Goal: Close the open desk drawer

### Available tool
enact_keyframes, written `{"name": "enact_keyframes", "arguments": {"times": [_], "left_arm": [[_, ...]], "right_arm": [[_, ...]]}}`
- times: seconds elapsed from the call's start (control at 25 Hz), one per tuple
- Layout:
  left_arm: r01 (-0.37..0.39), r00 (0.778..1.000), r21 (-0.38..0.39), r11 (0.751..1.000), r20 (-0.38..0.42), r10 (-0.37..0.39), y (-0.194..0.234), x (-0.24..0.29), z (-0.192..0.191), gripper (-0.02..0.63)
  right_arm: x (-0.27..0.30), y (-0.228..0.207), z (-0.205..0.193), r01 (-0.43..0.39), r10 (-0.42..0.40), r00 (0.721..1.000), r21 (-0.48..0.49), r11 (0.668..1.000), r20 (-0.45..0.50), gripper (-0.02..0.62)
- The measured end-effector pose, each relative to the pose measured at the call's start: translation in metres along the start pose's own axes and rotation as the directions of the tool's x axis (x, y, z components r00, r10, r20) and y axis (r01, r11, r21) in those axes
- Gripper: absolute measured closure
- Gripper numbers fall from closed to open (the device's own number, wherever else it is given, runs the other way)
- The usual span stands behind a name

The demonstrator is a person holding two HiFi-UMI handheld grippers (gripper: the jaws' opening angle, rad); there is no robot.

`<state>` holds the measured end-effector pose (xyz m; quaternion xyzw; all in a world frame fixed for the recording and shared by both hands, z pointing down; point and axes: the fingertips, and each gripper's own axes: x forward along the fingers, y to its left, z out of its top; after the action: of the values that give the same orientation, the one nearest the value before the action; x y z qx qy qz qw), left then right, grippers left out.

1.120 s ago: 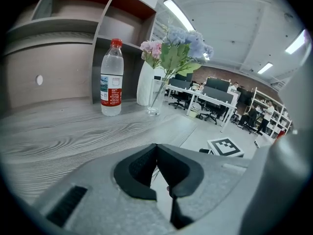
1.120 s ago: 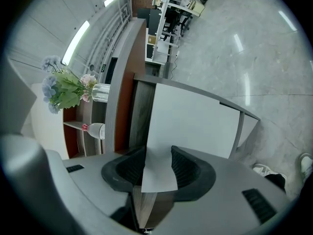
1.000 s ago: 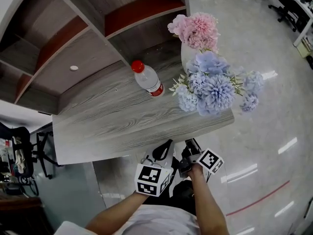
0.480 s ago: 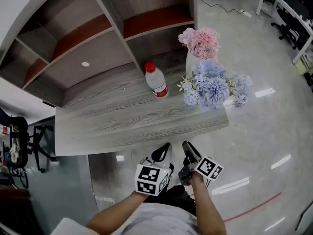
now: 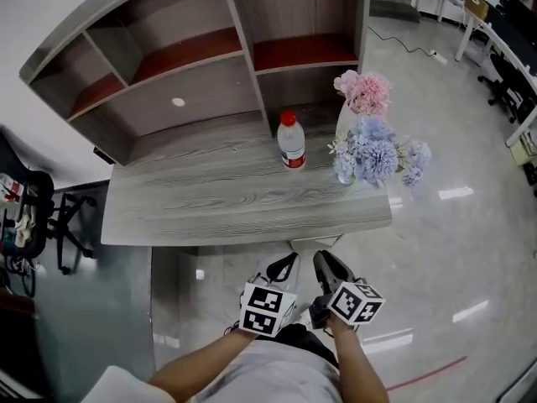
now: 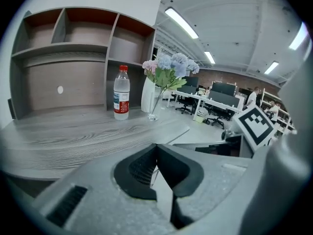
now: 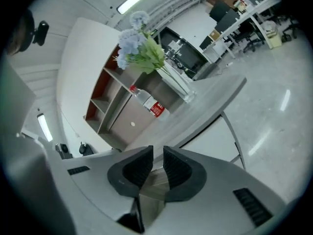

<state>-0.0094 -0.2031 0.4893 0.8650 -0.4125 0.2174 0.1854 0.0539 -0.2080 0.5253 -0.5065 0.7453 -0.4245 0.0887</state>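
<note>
The grey wood desk point(image 5: 210, 204) stands in front of me, and no open drawer shows under its front edge in the head view. In the right gripper view a white panel point(image 7: 215, 136) sits below the desk top point(image 7: 210, 102). Both grippers hang side by side in the air short of that front edge, close to my body. My left gripper point(image 5: 281, 269) is shut, its tips meeting point(image 6: 155, 148) with nothing between them. My right gripper point(image 5: 329, 267) has just been closing; a narrow empty gap remains between its pads point(image 7: 157, 155).
On the desk stand a water bottle point(image 5: 290, 141) with a red cap and a vase of pink and blue flowers point(image 5: 373, 154). A shelf hutch point(image 5: 168, 65) rises at the back. A black chair point(image 5: 25, 217) is at the left, office desks at the far right, glossy floor point(image 5: 436, 250) around.
The desk has drawn away and looks smaller in the head view. Both grippers have come back from its edge and risen. The right gripper has rolled, turning its marker cube.
</note>
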Motion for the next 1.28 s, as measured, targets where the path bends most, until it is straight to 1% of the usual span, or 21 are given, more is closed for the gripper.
{"name": "enact_keyframes", "arguments": {"times": [0.12, 0.24, 0.4, 0.56, 0.84, 1.0, 1.28], "left_arm": [[-0.01, 1.0, 0.001, 1.0, 0.015, 0.01, -0.007, -0.01, 0.004, 0.603], [-0.03, 0.999, -0.016, 0.999, 0.044, 0.031, -0.01, -0.02, 0.011, 0.603], [-0.051, 0.995, -0.045, 0.998, 0.081, 0.054, -0.013, -0.03, 0.017, 0.603], [-0.049, 0.994, -0.042, 0.998, 0.095, 0.053, -0.018, -0.033, 0.021, 0.603], [-0.037, 0.994, -0.018, 0.999, 0.106, 0.039, -0.028, -0.033, 0.022, 0.603], [-0.035, 0.994, -0.009, 0.999, 0.1, 0.036, -0.031, -0.033, 0.021, 0.603], [-0.043, 0.993, -0.022, 0.999, 0.105, 0.045, -0.031, -0.032, 0.021, 0.603]], "right_arm": [[-0.009, 0.021, 0.007, -0.008, 0.008, 1.0, -0.112, 0.994, -0.001, 0.551], [-0.02, 0.036, 0.013, 0.004, -0.002, 1.0, -0.206, 0.978, 0.011, 0.568], [-0.033, 0.051, 0.016, 0.024, -0.016, 0.999, -0.287, 0.958, 0.03, 0.583], [-0.038, 0.061, 0.02, 0.033, -0.02, 0.999, -0.359, 0.933, 0.04, 0.592], [-0.043, 0.068, 0.026, 0.041, -0.02, 0.998, -0.409, 0.912, 0.055, 0.594], [-0.045, 0.067, 0.027, 0.045, -0.023, 0.998, -0.41, 0.911, 0.059, 0.594], [-0.047, 0.067, 0.027, 0.045, -0.022, 0.998, -0.414, 0.909, 0.06, 0.594]]}}
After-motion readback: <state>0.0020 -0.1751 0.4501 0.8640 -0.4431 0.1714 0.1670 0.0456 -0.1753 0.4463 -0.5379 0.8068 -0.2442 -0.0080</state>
